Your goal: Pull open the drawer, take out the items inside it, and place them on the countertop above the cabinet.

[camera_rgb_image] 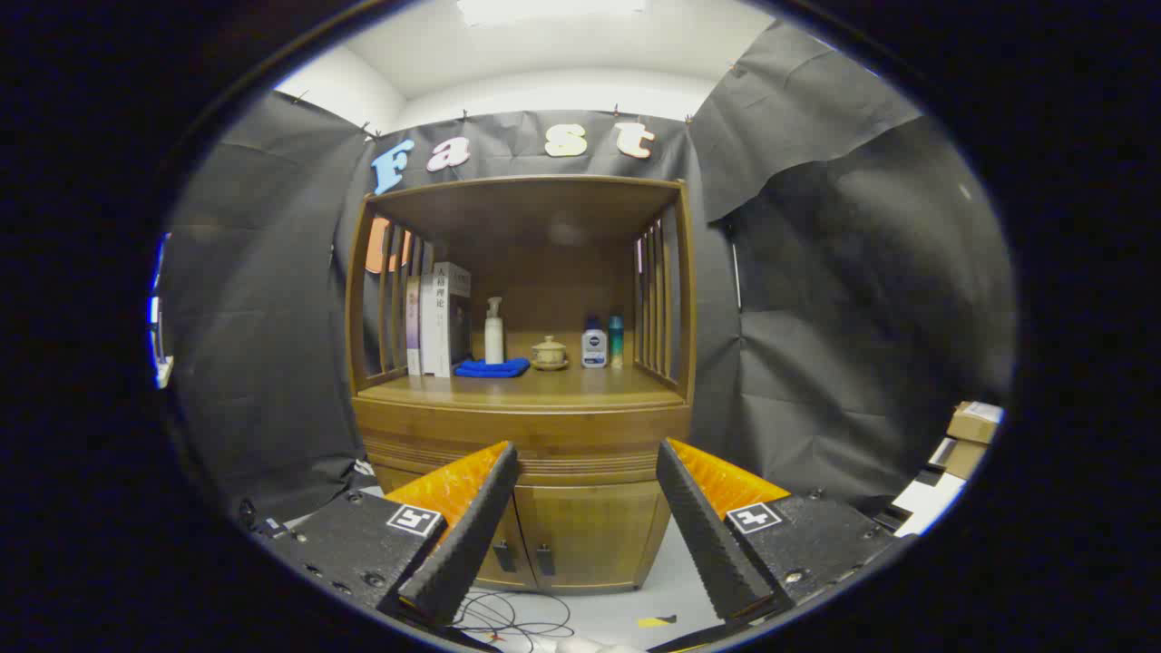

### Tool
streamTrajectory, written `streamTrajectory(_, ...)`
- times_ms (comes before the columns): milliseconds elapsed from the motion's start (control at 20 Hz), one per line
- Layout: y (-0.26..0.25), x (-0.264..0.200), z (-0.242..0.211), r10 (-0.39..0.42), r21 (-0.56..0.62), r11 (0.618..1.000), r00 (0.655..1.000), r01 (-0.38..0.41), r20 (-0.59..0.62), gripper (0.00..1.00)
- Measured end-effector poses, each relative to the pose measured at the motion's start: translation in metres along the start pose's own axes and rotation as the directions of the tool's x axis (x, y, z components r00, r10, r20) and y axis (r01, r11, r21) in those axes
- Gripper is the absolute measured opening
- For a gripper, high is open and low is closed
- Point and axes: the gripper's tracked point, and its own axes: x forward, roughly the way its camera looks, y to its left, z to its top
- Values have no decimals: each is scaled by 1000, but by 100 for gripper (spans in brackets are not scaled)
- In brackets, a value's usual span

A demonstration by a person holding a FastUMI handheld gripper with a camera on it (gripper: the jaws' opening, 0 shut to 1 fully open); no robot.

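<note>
A wooden cabinet [521, 426] stands straight ahead against the black booth wall. Its closed drawer front [580, 444] runs as a ribbed band just under the countertop [526, 388], level with my fingertips. Below it are two closed doors [580, 535] with dark handles. My gripper [585, 452] is open, held a short way back from the cabinet, with the drawer front and doors showing between the two fingers. Nothing is held. The drawer's contents are hidden.
On the countertop stand upright books [440, 319], a white pump bottle [493, 332], a folded blue cloth [492, 367], a small lidded pot [549, 353] and two small bottles [602, 342]. Cardboard boxes [972, 424] sit at the right. Cables [508, 621] lie on the floor.
</note>
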Motion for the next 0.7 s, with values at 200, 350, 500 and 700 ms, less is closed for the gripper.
streamTrajectory(200,1,-1,2,7,0,1000,1000,-7,0,99)
streamTrajectory(350,3,0,2,8,-5,1000,1000,-8,0,99)
streamTrajectory(500,4,2,3,11,-5,1000,1000,-11,5,99)
streamTrajectory(700,17,15,-3,26,-9,1000,1000,-26,-4,99)
